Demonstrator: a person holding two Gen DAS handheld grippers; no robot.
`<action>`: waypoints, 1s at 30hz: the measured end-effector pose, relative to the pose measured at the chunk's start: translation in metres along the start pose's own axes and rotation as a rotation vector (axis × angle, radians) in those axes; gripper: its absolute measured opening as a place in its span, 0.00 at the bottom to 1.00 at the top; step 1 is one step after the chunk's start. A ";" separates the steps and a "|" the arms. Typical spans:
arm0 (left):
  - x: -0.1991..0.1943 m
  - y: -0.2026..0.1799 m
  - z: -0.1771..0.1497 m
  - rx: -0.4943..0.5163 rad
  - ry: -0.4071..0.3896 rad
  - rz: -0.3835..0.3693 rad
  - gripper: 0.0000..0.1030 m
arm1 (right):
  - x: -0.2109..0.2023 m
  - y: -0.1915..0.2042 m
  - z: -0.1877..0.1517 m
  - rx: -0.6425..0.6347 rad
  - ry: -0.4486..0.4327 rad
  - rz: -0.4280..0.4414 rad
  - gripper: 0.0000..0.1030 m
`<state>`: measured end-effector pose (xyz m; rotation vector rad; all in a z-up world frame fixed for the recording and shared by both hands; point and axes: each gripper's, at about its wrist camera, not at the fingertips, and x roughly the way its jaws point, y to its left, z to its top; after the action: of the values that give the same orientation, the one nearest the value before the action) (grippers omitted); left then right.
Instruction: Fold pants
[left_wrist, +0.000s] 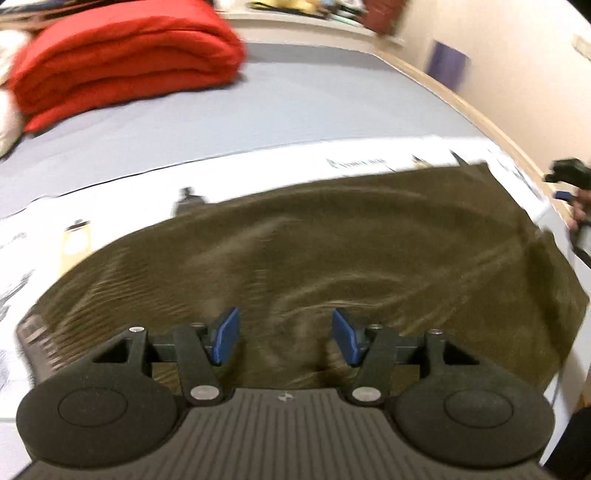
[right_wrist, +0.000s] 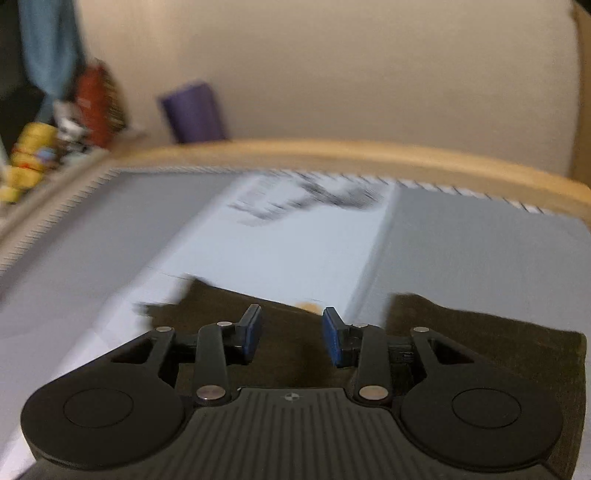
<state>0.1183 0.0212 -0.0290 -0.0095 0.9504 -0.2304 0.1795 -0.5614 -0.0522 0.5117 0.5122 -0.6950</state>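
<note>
Olive-brown pants (left_wrist: 332, 243) lie spread flat across a white printed sheet (left_wrist: 280, 166) on a bed. My left gripper (left_wrist: 286, 334) hovers over their near part, open, with nothing between its blue pads (left_wrist: 226, 334). In the right wrist view the pants (right_wrist: 480, 339) show as a dark edge under my right gripper (right_wrist: 291, 338), which is open and empty above them. The right gripper (left_wrist: 567, 177) also appears at the far right edge of the left wrist view, held by a hand. Both views are blurred.
A folded red blanket (left_wrist: 125, 59) sits at the back left on the grey bedsheet (left_wrist: 258, 107). A wooden bed rail (right_wrist: 332, 155) runs along the cream wall, with a purple object (right_wrist: 192, 110) behind it and cluttered items (right_wrist: 33, 155) on a shelf at left.
</note>
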 end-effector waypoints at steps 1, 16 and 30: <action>-0.008 0.011 -0.002 -0.026 -0.002 0.022 0.59 | -0.015 0.010 0.003 -0.017 -0.010 0.050 0.38; -0.021 0.162 -0.107 -0.453 0.213 0.250 0.78 | -0.246 0.133 -0.180 -0.572 0.362 0.706 0.54; -0.025 0.156 -0.121 -0.330 0.209 0.135 0.18 | -0.318 0.168 -0.309 -0.993 0.452 0.978 0.54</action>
<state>0.0371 0.1896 -0.0965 -0.2275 1.1845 0.0534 0.0057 -0.1200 -0.0535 -0.0766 0.8495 0.6413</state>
